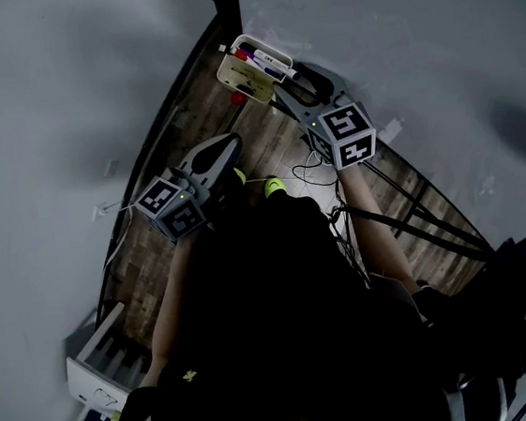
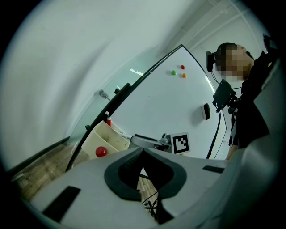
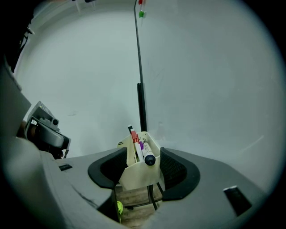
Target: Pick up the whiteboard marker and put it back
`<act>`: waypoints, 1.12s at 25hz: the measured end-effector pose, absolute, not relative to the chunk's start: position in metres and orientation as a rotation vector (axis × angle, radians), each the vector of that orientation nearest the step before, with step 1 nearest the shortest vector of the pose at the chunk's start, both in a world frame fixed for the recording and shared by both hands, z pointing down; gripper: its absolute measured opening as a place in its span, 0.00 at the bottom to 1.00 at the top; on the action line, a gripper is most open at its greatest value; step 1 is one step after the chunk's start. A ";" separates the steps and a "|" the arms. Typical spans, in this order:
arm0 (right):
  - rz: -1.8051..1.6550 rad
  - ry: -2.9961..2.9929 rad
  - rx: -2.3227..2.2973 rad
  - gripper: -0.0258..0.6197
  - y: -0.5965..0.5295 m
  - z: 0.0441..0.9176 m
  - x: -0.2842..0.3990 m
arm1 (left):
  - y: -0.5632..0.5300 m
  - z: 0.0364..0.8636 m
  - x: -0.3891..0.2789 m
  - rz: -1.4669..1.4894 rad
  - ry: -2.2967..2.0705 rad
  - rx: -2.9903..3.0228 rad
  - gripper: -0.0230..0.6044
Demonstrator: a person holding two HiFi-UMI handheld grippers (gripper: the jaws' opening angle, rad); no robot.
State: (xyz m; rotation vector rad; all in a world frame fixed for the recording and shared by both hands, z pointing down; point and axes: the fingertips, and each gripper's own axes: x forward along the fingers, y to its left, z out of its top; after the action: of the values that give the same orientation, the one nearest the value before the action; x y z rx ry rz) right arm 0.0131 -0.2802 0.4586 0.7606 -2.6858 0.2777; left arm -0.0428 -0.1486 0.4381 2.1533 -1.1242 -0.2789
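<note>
- Markers (image 3: 142, 151): lower ends sunk in the tray (image 3: 134, 174), out of sight.
- Tray's sides slip behind the right gripper's (image 3: 143, 166) pads; touching or not, can't tell.
- Seen from the left gripper (image 2: 143, 154), the right gripper is largely hidden, its cube (image 2: 180, 143) showing.
- Board dots (image 2: 173, 72): too small to name.
- White rack (image 1: 97, 370): partly behind the person's arm.
</note>
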 end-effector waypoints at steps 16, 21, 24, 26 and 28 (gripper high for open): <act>0.213 -2.656 0.781 0.30 -0.289 0.463 0.004 | -0.142 0.437 -0.057 -0.280 -1.159 2.132 0.06; 0.182 -2.650 0.795 0.22 -0.293 0.463 0.004 | -0.141 0.438 -0.059 -0.284 -1.164 2.113 0.06; 0.167 -2.639 0.792 0.16 -0.293 0.462 0.005 | -0.139 0.439 -0.057 -0.274 -1.156 2.125 0.06; 0.166 -2.637 0.788 0.16 -0.292 0.461 0.005 | -0.138 0.438 -0.056 -0.273 -1.151 2.133 0.06; 0.165 -2.636 0.785 0.16 -0.291 0.461 0.005 | -0.139 0.436 -0.056 -0.280 -1.153 2.136 0.06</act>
State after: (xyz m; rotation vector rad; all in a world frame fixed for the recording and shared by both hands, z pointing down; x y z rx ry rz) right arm 0.0051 -0.2914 0.4612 0.7849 -2.6356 0.1653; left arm -0.0560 -0.1386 0.4364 2.1358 -1.1532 -0.2803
